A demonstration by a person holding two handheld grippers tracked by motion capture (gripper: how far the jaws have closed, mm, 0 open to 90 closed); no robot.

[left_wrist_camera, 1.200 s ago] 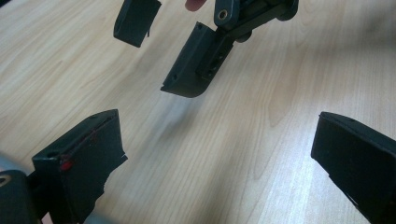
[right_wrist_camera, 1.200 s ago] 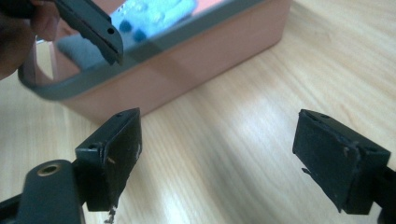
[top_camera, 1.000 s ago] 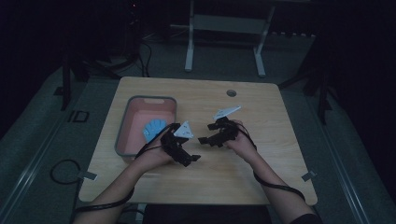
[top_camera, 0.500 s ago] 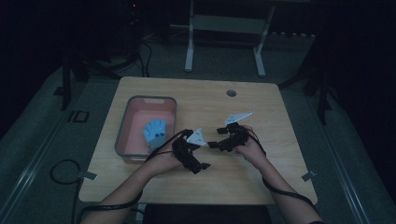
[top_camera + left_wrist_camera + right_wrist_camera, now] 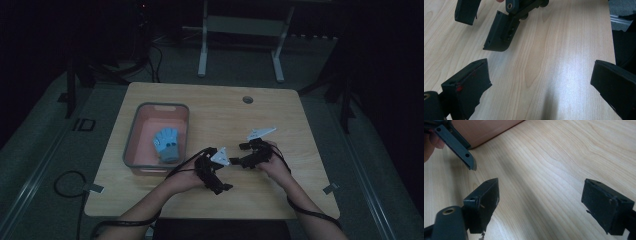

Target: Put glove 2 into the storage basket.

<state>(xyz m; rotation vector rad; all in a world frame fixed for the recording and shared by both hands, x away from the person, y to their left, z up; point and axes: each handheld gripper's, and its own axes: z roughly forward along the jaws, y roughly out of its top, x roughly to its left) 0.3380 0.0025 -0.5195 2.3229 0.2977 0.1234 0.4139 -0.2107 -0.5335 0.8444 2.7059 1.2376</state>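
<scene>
From above, the left gripper [image 5: 218, 176] and right gripper [image 5: 245, 161] sit close together over the wooden counter [image 5: 215, 115], while a blue glove [image 5: 166, 143] lies in the pink tray [image 5: 133, 141] to the left. Each gripper view adds what the high view cannot resolve: fingers [image 5: 466, 90] spread wide, grasping nothing, bare wood between them. Since a second ago both hands have drawn nearer the person; the glove has not moved.

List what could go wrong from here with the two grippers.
The left gripper and right gripper sit close together over the table, both open, so they could knock jaws. The trailing cable runs beside the tray holding the blue glove; it might snag the rim.
</scene>
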